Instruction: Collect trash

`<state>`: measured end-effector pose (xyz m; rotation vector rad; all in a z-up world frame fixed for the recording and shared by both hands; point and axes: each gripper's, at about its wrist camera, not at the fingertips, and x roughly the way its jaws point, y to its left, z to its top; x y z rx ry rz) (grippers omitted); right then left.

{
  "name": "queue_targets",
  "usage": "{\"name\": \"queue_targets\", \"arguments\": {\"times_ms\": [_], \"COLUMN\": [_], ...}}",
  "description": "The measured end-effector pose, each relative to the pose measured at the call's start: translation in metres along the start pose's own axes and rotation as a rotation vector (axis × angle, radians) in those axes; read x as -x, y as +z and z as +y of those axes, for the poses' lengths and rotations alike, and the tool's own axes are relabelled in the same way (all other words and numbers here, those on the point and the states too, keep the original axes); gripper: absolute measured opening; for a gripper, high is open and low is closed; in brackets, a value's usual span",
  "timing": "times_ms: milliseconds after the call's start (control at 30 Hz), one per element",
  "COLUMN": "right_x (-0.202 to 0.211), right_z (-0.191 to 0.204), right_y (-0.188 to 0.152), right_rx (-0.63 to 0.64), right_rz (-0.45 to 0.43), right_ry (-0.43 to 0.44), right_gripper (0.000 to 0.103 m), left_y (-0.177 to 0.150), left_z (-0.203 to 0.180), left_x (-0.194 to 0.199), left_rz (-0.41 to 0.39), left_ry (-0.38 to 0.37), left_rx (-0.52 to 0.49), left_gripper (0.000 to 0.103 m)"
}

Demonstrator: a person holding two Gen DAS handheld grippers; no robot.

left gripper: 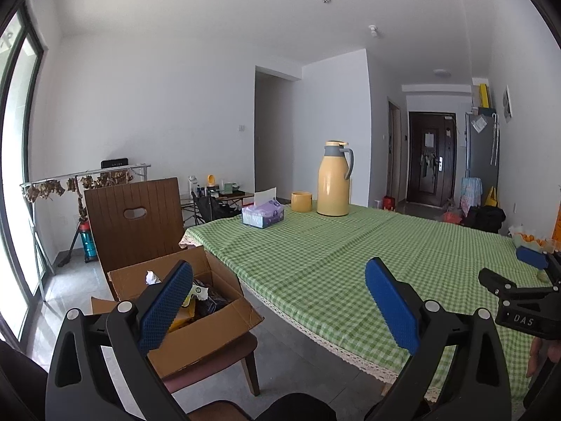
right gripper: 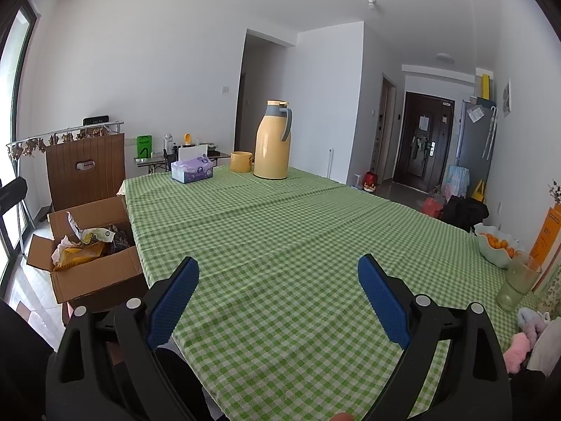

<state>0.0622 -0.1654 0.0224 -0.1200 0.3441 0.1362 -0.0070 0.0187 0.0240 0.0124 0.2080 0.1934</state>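
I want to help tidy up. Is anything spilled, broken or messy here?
Nothing spilled or broken shows. The thermos jug, yellow cup and tissue box stand upright on the checked tablecloth. The only jumble is crumpled wrappers in the open cardboard box on the chair, where trash belongs.

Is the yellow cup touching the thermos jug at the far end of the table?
Apart. In the right wrist view a strip of green checked tablecloth shows between the yellow cup and the thermos jug; the left wrist view shows the same gap.
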Motion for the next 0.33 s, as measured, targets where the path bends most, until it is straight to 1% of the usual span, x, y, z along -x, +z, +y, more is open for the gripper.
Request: {"name": "queue_targets", "arguments": {"times_ms": [33,67,133,167,200,267,333], "right_x": [-0.001,-0.002,-0.004,-0.005,-0.006,-0.011,-0.018], "right_z": [0.000,-0.001,-0.001,-0.002,-0.003,-0.006,-0.013], "right_y": [-0.001,-0.002,-0.003,-0.003,-0.004,-0.003,-0.002], "right_rx": [-0.002,-0.004,-0.003,-0.003,-0.005,-0.015,-0.026], "right_rz": [0.003,0.004,0.010,0.011,0.013,0.018,0.019], "right_ry": [0.001,0.001,0.000,-0.001,-0.002,-0.007,-0.007], "right_gripper": [0.088,0.088,0.088,0.088,0.088,0.088,0.088], "left_y": [0.000,0.000,0.003,0.005,0.006,0.009,0.012], "left_z": [-0.001,0.000,0.006,0.008,0.008,0.005,0.003], "left_x": [0.000,0.001,0.005,0.005,0.005,-0.003,-0.021], "left_rz": [-0.008,-0.030,-0.076,-0.082,-0.082,-0.071,-0.054], "left_ry": [0.013,0.029,0.032,0.022,0.014,0.016,-0.005], "left_rx": [-0.009,0.006,0.072,0.094,0.095,0.065,0.051], "left_gripper": [0.096,0.096,0.095,0.095,0.095,0.095,0.096]}}
